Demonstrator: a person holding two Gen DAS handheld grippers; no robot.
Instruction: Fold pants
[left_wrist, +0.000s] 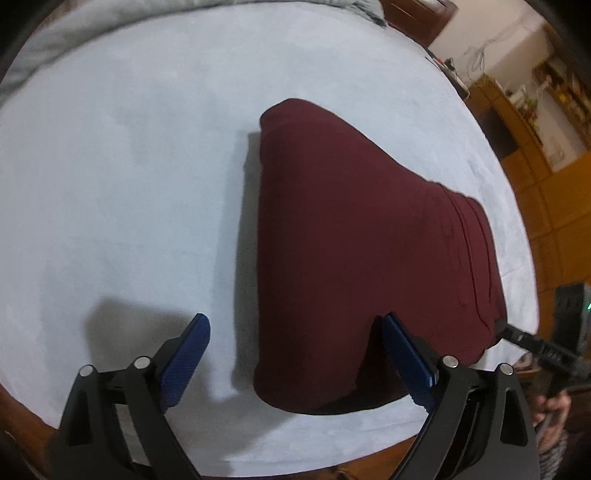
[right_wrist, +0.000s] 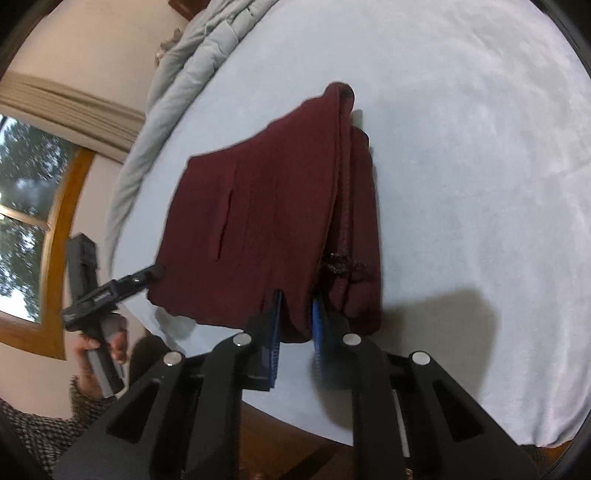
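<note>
On pale sheet (left_wrist: 129, 166), near edge: maroon pants (left_wrist: 351, 229) folded into thick stack. Right gripper (right_wrist: 297, 325) pinching near hem fold, prob to lift/tuck. Left gripper (left_wrist: 295, 339) spread wide, gripping nothing, just over pants' near-left corner

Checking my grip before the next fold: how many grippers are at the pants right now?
2. The right gripper is shut on the near edge of the maroon pants. The left gripper is open at their near left corner.
</note>
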